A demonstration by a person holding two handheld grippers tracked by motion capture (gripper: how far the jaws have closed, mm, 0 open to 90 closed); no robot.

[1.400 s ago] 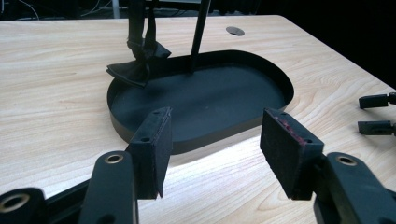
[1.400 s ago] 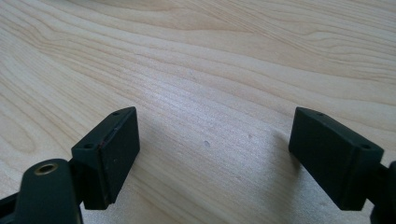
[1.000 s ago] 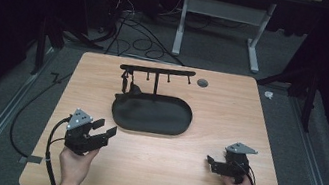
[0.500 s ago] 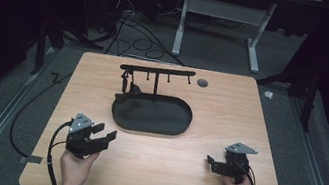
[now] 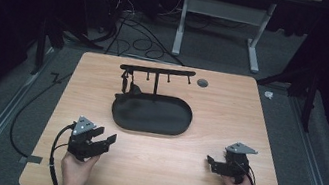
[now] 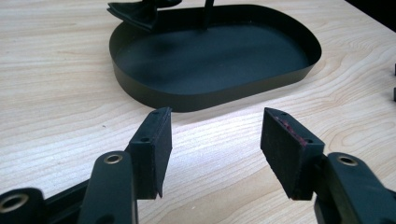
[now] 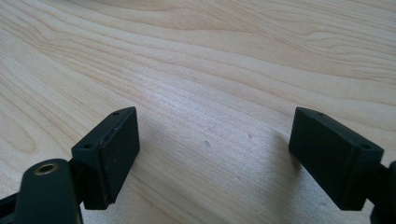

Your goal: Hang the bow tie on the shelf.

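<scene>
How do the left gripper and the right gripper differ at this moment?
The left gripper sits nearer the black oval tray and aims at it; the right gripper aims across bare wooden table. The right gripper's jaws gape wider than the left gripper's. Both are open, empty, and hand-held near the table's front edge.

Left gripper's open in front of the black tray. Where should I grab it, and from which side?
Probably the tray's near wall, approached from the left gripper's side: one jaw inside, one outside. The rim is thin, upright and unobstructed there, and the stand's post rises at the far side.
</scene>
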